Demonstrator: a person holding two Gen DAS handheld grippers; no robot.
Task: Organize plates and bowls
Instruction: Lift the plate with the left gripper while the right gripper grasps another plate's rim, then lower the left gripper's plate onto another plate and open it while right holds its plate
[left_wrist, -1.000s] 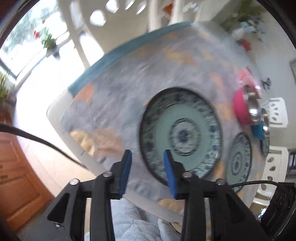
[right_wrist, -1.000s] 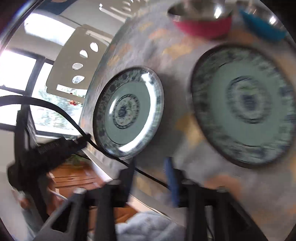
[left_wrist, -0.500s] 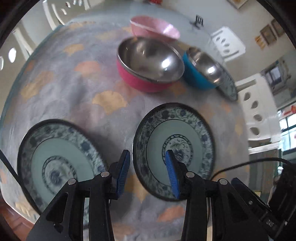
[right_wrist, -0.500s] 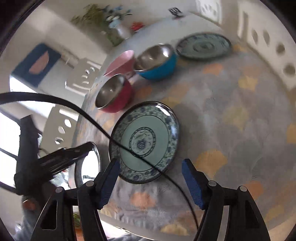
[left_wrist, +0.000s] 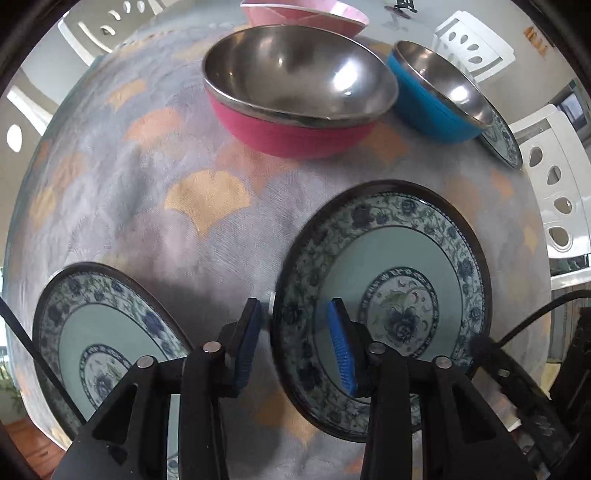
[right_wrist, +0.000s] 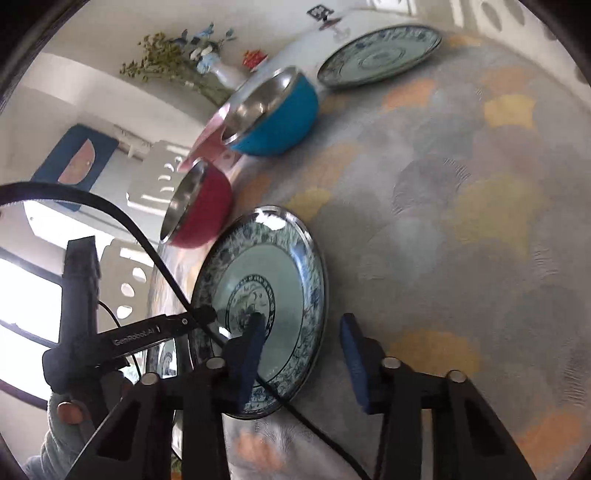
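Note:
A blue-patterned plate (left_wrist: 391, 295) lies on the grey tablecloth; my left gripper (left_wrist: 295, 314) is open, its fingers straddling the plate's left rim. A second patterned plate (left_wrist: 103, 332) lies at lower left. Behind stand a red steel bowl (left_wrist: 295, 92), a blue steel bowl (left_wrist: 439, 85) and a pink bowl (left_wrist: 306, 11). In the right wrist view my right gripper (right_wrist: 303, 332) is open astride the right rim of the same plate (right_wrist: 266, 280), with the red bowl (right_wrist: 199, 203), blue bowl (right_wrist: 273, 110) and a third plate (right_wrist: 380, 55) beyond.
White chairs (left_wrist: 554, 184) ring the round table, whose tablecloth (right_wrist: 461, 221) has orange fan patterns. A black cable (right_wrist: 147, 240) crosses the plate in the right wrist view. The left gripper's body (right_wrist: 122, 339) shows at left. A vase of flowers (right_wrist: 221, 70) stands behind.
Both grippers swung round and moved in on the middle plate. The left gripper came closer and lower to its left rim; the right gripper narrowed and reached its right rim.

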